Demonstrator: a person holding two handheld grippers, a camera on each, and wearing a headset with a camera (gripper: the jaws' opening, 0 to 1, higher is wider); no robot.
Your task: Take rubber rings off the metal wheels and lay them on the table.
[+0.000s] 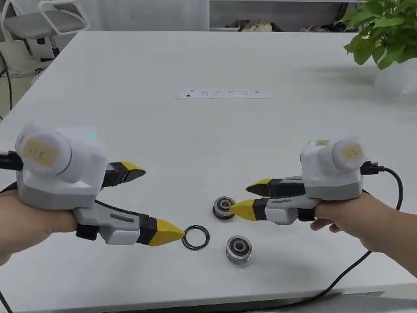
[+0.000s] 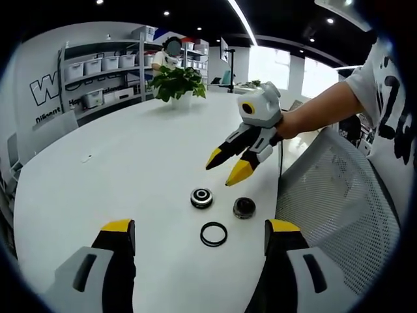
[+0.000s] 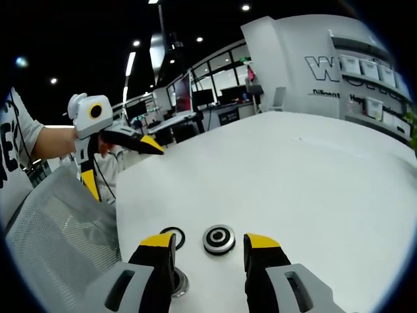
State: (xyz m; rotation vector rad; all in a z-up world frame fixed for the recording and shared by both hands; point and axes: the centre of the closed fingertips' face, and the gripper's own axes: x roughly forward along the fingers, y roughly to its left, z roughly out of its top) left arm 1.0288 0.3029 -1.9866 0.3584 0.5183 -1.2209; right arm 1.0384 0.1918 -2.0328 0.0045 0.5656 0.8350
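We hold left gripper point(image 1: 159, 202) wide open, empty | rubber ring point(image 1: 195, 237) just ahead | right gripper point(image 1: 242, 198) half-open, empty | metal wheel point(image 1: 224, 207) just ahead

A large letter W stands on the back wall point(image 2: 45, 88) above a smaller line too blurred to read, bold black figures, perhaps a 2, mark the person's white shirt point(image 2: 391, 111), and the handwriting on the left gripper's point(image 1: 159, 202) yellow sticker point(image 1: 40, 153) is illegible.

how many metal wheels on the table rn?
2. One metal wheel lies just off the right gripper's tips; the other metal wheel lies nearer the table edge, right of the loose rubber ring. None seems hidden.
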